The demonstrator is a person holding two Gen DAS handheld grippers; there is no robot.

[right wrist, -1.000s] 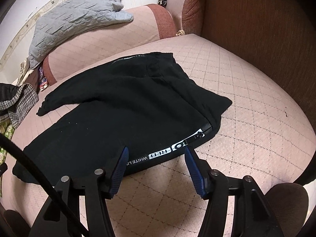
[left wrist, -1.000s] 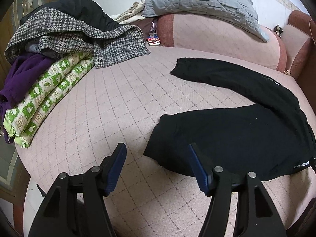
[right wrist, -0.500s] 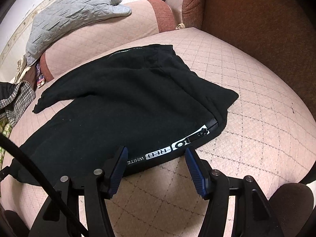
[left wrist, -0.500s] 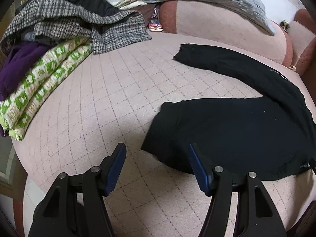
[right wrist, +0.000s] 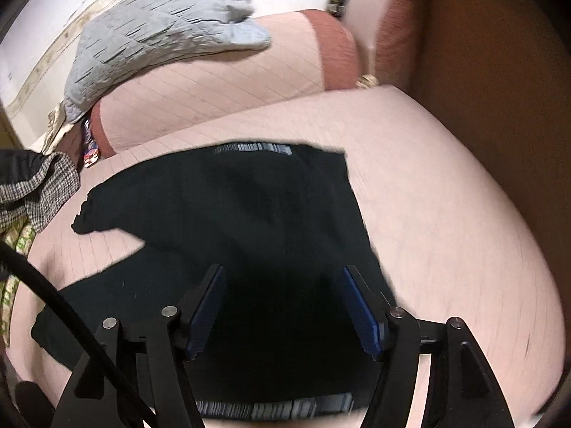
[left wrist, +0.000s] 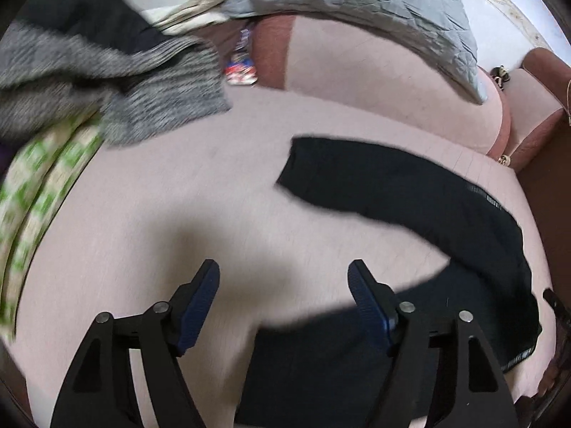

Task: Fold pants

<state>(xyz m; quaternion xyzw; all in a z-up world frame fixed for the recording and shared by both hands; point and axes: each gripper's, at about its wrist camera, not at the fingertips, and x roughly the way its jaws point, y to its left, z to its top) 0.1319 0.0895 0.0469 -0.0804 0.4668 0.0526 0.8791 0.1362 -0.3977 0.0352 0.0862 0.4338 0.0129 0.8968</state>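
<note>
Black pants (left wrist: pixel 421 199) lie spread on a pink quilted bed (left wrist: pixel 178 185), legs apart in a V. My left gripper (left wrist: pixel 283 285) is open and empty, over the cuff end of the near leg, which runs under its right finger. In the right wrist view the pants (right wrist: pixel 249 214) fill the middle, with a white-lettered waistband (right wrist: pixel 274 408) at the bottom edge. My right gripper (right wrist: pixel 282 292) is open and empty, over the waist part of the pants. Both views are blurred by motion.
A pile of clothes (left wrist: pixel 107 82), checked grey and green-patterned, lies at the bed's left. A grey quilted blanket (left wrist: pixel 357 3) drapes over a pink bolster (left wrist: pixel 392 82) at the back. A brown upholstered wall (right wrist: pixel 492 89) bounds the bed on the right.
Both grippers have moved forward over the pants; the near leg cuff and the waistband now lie under the fingers. Both remain open.
</note>
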